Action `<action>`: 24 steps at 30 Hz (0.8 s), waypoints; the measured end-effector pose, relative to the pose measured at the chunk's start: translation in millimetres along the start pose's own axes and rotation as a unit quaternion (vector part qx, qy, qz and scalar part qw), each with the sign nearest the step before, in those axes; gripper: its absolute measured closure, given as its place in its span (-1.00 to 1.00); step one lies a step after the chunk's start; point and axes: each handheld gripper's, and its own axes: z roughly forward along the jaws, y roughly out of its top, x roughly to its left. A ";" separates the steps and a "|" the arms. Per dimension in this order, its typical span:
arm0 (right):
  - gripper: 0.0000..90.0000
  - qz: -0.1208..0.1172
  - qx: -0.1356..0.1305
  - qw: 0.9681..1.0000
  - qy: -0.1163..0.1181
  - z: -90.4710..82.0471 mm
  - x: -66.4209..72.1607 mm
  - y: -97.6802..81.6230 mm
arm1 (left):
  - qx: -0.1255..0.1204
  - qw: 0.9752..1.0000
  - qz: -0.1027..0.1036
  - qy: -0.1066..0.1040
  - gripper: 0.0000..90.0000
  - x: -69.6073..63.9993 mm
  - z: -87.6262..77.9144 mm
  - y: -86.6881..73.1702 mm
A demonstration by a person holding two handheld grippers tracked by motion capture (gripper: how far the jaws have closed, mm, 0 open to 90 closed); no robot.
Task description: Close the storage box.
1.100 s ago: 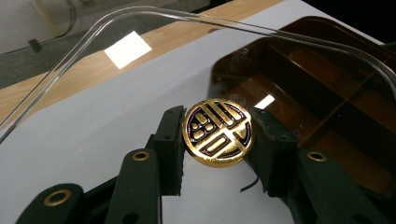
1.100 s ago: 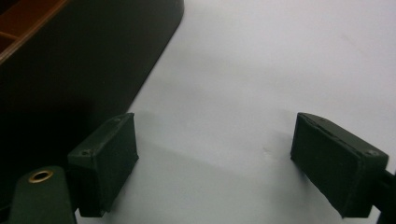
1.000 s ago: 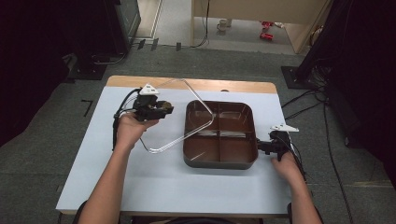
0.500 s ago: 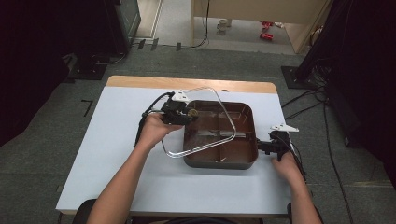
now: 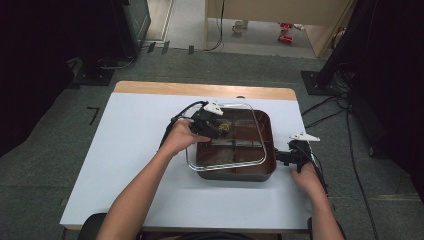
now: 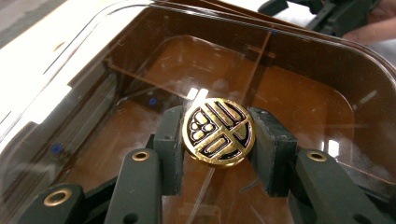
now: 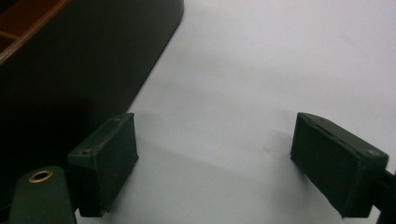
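Observation:
A dark brown box (image 5: 269, 167) with several inner compartments sits on the right half of the white table (image 5: 130, 150). Its clear square lid (image 5: 227, 164) hangs tilted over the box's left and middle part. My left gripper (image 5: 218, 127) is shut on the lid's round gold knob (image 6: 218, 132), one pad on each side (image 6: 169, 144). Through the lid I see the brown compartments (image 6: 299, 93). My right gripper (image 5: 281, 157) rests just beside the box's right wall (image 7: 70, 70), jaws wide open over bare table (image 7: 215, 158), holding nothing.
The table has a wooden strip (image 5: 200, 89) along its far edge. Black cables (image 5: 345, 135) run over the grey floor to the right. Dark equipment stands at the far left and far right of the table.
My left gripper has carried the lid to the right, from above the table left of the box to over the box, and a little lower. The right gripper has stayed still.

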 end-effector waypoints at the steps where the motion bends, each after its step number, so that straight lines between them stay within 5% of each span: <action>1: -0.68 0.000 0.000 1.000 0.000 0.0 0.0 0.0 | 0.005 1.000 0.003 -0.004 0.32 -0.1 3.4 0.9; 11: -0.68 0.000 0.000 1.000 0.000 0.0 0.0 0.0 | 0.015 0.998 0.041 -0.043 0.32 -4.6 26.8 9.5; 24: -0.68 0.001 0.000 1.000 0.000 -0.1 0.1 0.0 | 0.014 0.998 0.020 -0.058 0.32 -5.2 36.8 13.1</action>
